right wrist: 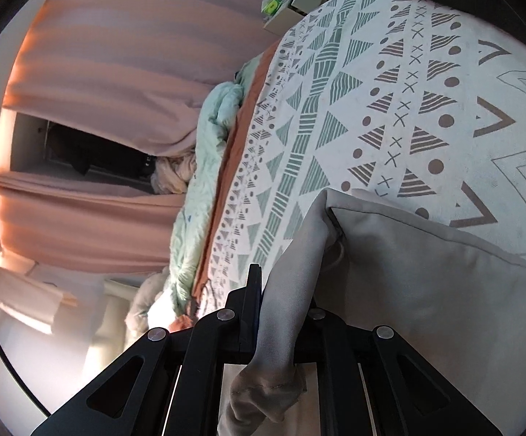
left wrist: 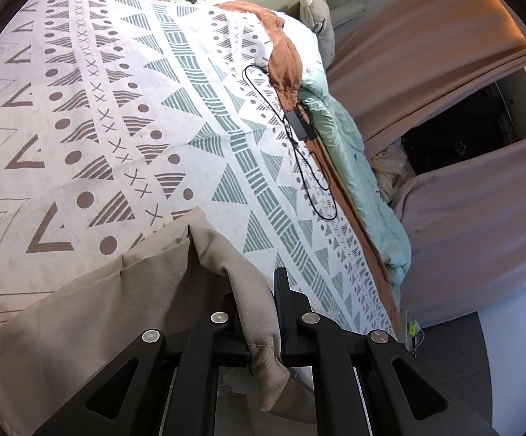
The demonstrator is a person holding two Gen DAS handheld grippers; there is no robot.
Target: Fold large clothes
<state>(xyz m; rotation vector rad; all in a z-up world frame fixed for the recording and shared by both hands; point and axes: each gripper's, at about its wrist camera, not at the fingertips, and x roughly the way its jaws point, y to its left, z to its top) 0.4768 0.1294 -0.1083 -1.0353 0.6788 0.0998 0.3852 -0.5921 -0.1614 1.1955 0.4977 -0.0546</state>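
A large beige garment (left wrist: 81, 319) hangs from both grippers over a bed covered by a white blanket with grey and green triangles (left wrist: 117, 109). In the left wrist view my left gripper (left wrist: 255, 290) is shut on a bunched edge of the cloth, which drapes over its left finger and trails off to the lower left. In the right wrist view my right gripper (right wrist: 281, 290) pinches another bunched edge of the beige garment (right wrist: 426, 283). The cloth hides its right finger and spreads to the right above the patterned blanket (right wrist: 372, 91).
A black cable with a small black box (left wrist: 299, 127) lies near the bed's far edge. A mint quilt (left wrist: 353, 167) is bunched along that edge beside pink curtains (left wrist: 426, 54). A plush toy (left wrist: 317, 14) sits at the bed's corner. A small cabinet with wires (right wrist: 299, 0) stands past the bed.
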